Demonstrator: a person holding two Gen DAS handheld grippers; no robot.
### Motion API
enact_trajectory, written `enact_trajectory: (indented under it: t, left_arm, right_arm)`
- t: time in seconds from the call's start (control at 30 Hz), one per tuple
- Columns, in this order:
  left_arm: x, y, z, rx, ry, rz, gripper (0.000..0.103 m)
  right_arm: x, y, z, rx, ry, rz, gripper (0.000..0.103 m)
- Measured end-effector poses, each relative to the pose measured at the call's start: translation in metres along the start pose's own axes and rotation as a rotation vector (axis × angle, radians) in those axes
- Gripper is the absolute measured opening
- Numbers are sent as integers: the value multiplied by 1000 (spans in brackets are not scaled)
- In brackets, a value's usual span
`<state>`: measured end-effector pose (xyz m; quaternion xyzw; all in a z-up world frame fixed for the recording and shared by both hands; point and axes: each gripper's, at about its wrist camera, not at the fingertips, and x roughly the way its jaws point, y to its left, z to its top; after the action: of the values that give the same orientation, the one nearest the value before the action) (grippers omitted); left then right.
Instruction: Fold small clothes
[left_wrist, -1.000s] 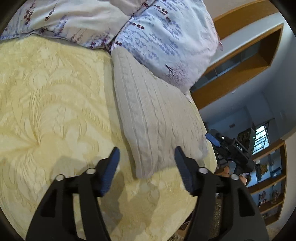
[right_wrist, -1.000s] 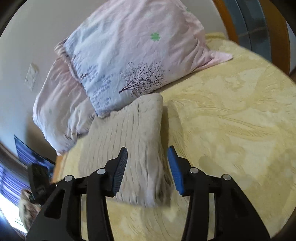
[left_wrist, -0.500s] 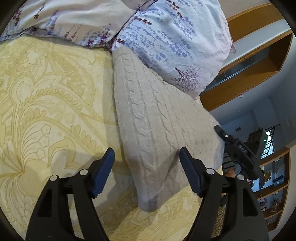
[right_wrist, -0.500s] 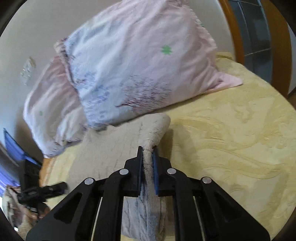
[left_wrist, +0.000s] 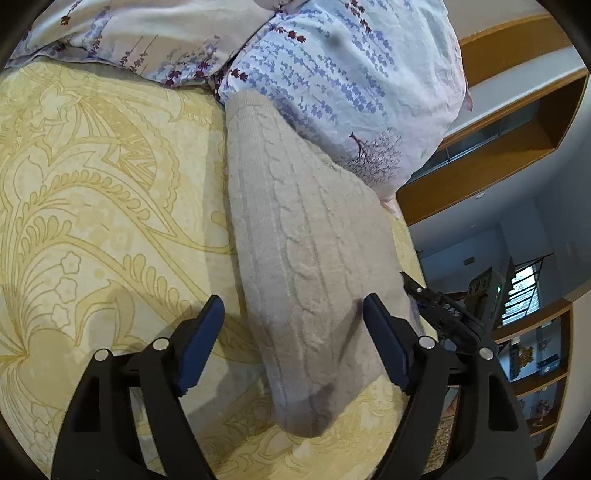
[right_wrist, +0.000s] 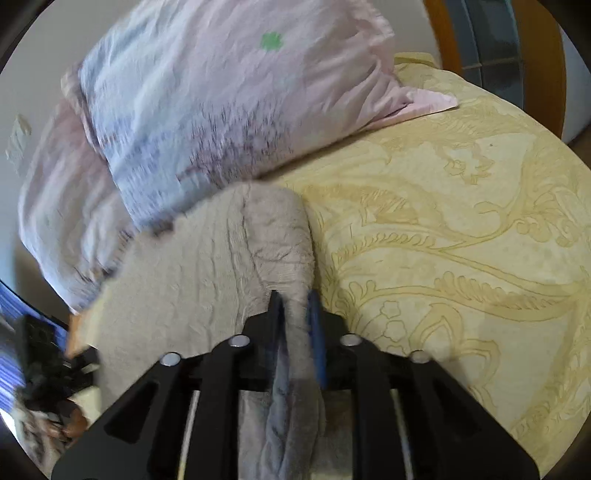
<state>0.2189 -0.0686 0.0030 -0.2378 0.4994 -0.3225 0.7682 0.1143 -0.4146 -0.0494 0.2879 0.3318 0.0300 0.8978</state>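
Note:
A beige cable-knit sweater (left_wrist: 295, 240), folded into a long strip, lies on the yellow bedspread (left_wrist: 92, 221) with its far end against a pillow. My left gripper (left_wrist: 292, 301) straddles its near end with the jaws opening; neither pad touches the knit. In the right wrist view, my right gripper (right_wrist: 294, 295) pinches a raised fold along the sweater's (right_wrist: 192, 288) right edge. Its jaws are opening, but the fabric still fills the narrow gap between the pads. The right gripper (left_wrist: 443, 314) also shows at the sweater's far side in the left wrist view.
Two floral pillows (left_wrist: 351, 74) (right_wrist: 221, 92) lean at the head of the bed behind the sweater. The bedspread (right_wrist: 443, 240) stretches wide to the right of the sweater. Wooden shelving (left_wrist: 498, 147) and the bed's edge lie beyond it in the left wrist view.
My right gripper went from open around the sweater's edge to clamped on a fold, then widened slightly. My left gripper moved forward over the sweater's near end and spread wider.

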Motion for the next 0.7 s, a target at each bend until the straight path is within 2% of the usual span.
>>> enact_trajectory:
  t: [0.03,0.1,0.23,0.47,0.7]
  left_arm:
    - [-3,1,2,-5,-9,-8,78]
    - [-6,2,7,-14,-19,-13,81]
    - [-6,4,17,-41,-19,-37,82]
    - [9,8,26,-77,16,-50,82]
    - [27,4,34,-83,50,-66,82]
  right_arm:
    - [-7,-3,3,33,-12,21,48]
    - [-15,-9,10,83,-27,73,67]
    - [-7,-14,21,134,28,114,71]
    - [22,-18,28,173,152,149,71]
    - [38,-13,28,151,217,180,71]
